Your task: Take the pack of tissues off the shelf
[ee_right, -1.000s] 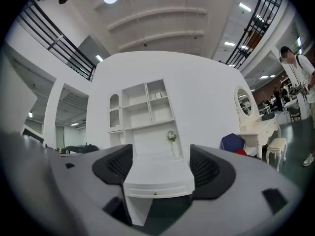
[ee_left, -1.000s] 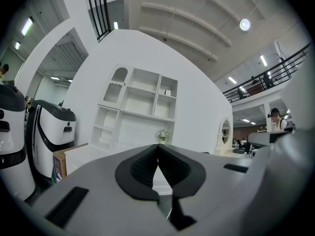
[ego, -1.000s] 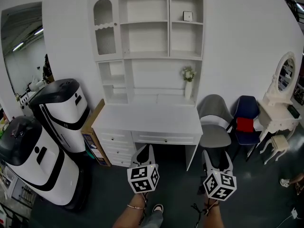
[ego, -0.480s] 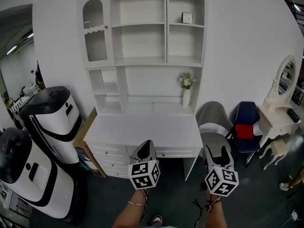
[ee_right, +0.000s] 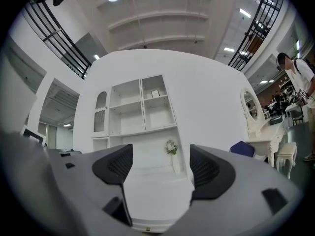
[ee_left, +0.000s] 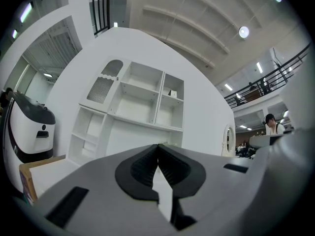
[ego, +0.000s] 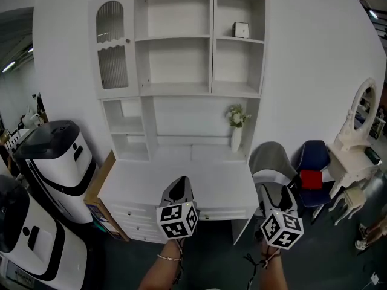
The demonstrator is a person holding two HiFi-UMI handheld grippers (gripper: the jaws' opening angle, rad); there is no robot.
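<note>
Left tongs point(ego: 179, 183) pressed together, right tongs point(ego: 277, 193) spread, both empty; approach stage, next reach up for pack point(ego: 240, 29) on shelf point(ego: 237, 40).

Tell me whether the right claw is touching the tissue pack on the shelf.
Apart. The head view shows the right claw low by the desk, with the tissue pack high on the upper right shelf.

We see a white table point(ego: 139, 183) with a vase of flowers point(ego: 236, 138) at its back right. To its left stand a white-and-black machine point(ego: 57, 162) and a cardboard box point(ego: 100, 189). To its right are a grey chair point(ego: 270, 159), a blue chair point(ego: 314, 153) and a mirrored dresser point(ego: 354, 156).
</note>
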